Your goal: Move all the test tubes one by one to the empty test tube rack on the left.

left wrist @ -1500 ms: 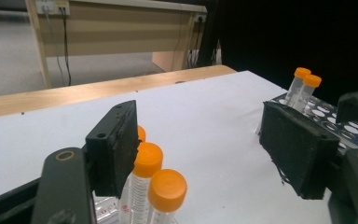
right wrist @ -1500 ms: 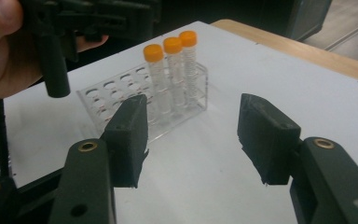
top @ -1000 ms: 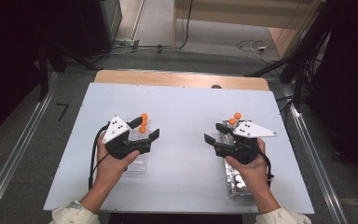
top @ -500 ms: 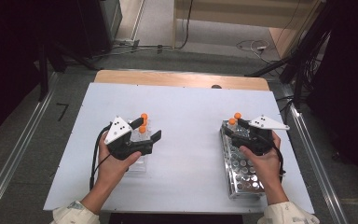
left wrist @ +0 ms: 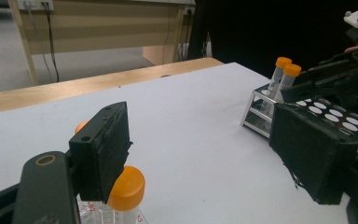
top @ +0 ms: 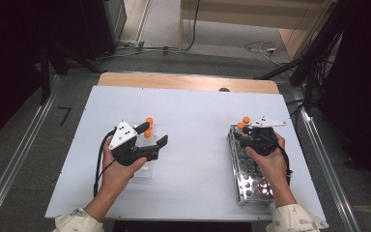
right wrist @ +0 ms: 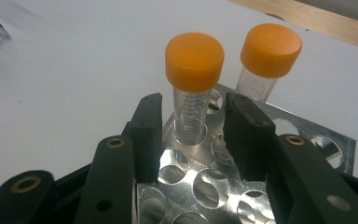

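Observation:
A metal tube rack (top: 252, 192) lies at the right of the white table. Two orange-capped tubes stand at its far end. My right gripper (top: 242, 132) reaches over the rack. Its jaws have just been closing and now flank the nearer tube (right wrist: 192, 112), with a thin gap on each side. The second tube (right wrist: 270, 51) stands just beyond it. My left gripper (top: 152, 137) is open over a clear plastic rack (top: 143, 169) that holds orange-capped tubes (top: 148, 121). One of these tubes (left wrist: 127, 187) sits under its left jaw, and nothing lies between the jaws.
The metal rack (left wrist: 260, 112) has many vacant holes (right wrist: 209, 184). A wooden strip (top: 188, 81) borders the table's far edge. Metal rails (top: 319, 145) run along both sides. Bare white tabletop (top: 198, 145) lies between the two racks.
My right gripper has shifted right, toward the far end of the metal rack. Its jaws have narrowed around the nearer tube. The left hand has stayed put.

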Motion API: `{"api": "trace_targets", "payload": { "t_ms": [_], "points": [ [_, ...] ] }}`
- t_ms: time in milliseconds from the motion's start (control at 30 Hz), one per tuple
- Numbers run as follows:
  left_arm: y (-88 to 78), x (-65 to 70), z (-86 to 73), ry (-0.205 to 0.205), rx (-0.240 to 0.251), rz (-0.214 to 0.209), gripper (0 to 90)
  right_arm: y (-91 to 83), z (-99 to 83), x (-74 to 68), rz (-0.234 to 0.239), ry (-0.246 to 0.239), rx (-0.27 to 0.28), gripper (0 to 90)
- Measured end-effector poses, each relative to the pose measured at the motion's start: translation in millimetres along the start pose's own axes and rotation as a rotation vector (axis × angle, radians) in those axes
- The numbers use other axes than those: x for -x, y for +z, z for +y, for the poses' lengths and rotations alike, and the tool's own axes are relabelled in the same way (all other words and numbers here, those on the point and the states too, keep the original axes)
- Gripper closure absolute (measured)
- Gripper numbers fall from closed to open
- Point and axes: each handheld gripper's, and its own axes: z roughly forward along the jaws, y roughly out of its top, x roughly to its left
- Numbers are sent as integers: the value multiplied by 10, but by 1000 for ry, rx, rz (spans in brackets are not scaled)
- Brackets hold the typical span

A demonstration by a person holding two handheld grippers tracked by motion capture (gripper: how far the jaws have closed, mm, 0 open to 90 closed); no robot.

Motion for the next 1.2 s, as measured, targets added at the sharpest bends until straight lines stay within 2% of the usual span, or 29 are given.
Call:
{"api": "trace_targets", "payload": {
  "t_ms": [233, 567, 833, 1100, 1200],
  "points": [
    [6, 3, -3, 0, -1, -3, 211, 46, 22, 20, 6, -2, -27, 660],
    [7, 8, -3, -1, 1, -6, 212, 44, 25, 18, 8, -7, -19, 717],
    [-6, 23, 13, -5, 8, -12, 212, -48, 42, 16, 16, 3, 56, 719],
    [-13, 51, 29, 0, 10, -23, 212, -286, 157, -30, 9, -3, 139, 720],
    [-25, 67, 51, 4, 16, -31, 212, -389, 210, -59, 26, 0, 165, 721]
  ]
}}
